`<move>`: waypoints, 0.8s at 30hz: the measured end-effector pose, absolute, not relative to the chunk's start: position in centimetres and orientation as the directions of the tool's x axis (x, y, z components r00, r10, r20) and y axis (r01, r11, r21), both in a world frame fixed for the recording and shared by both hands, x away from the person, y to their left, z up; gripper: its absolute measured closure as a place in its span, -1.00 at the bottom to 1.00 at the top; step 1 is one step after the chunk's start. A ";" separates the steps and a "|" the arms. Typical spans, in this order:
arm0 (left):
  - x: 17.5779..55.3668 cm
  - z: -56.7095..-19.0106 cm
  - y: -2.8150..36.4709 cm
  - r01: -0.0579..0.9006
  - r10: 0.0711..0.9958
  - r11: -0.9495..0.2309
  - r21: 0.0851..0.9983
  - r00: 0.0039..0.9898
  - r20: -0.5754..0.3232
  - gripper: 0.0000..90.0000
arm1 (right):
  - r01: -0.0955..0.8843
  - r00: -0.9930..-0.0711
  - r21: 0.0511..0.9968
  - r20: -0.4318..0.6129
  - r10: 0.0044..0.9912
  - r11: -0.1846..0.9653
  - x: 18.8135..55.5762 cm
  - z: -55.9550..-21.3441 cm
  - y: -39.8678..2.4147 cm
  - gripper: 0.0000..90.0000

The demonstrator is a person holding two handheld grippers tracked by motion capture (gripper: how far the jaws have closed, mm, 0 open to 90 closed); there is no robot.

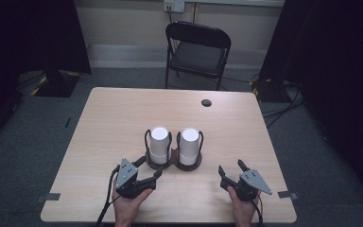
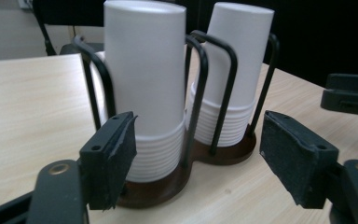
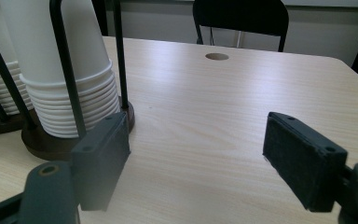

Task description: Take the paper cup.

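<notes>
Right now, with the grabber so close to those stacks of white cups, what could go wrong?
1. The left gripper sits beside the left cup stack with its jaws apart and nothing between them. The black wire loops of the holder stand around the cups, so a jaw might catch a wire instead of a cup.
2. The cups are nested tightly, so several might lift together.
3. A sideways nudge could slide the holder's brown base across the table.

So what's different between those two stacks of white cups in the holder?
The left cup stack sits right in front of the left gripper, while the right cup stack has no gripper in front of it; the right gripper is off to its side. Otherwise they match: both are white, upside down, about equally tall, caged by black wire loops on one dark base.
</notes>
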State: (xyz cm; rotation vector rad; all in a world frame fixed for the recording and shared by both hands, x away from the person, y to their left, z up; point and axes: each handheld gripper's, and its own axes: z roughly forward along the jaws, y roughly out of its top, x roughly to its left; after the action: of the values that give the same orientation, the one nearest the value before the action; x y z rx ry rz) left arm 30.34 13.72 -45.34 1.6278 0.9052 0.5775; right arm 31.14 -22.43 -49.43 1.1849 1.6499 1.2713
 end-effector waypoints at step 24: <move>32.4 -42.7 9.8 0.209 0.738 -0.109 0.972 0.672 -0.062 -0.41 | 0.228 -0.311 0.970 -0.011 0.950 0.085 31.1 -49.4 -22.5 -0.51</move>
State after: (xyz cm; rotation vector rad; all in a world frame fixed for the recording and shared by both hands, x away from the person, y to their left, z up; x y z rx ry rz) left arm 32.39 9.85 -42.71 1.6576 0.7814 0.5357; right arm 31.11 -22.46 -49.44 1.1832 1.6472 1.2753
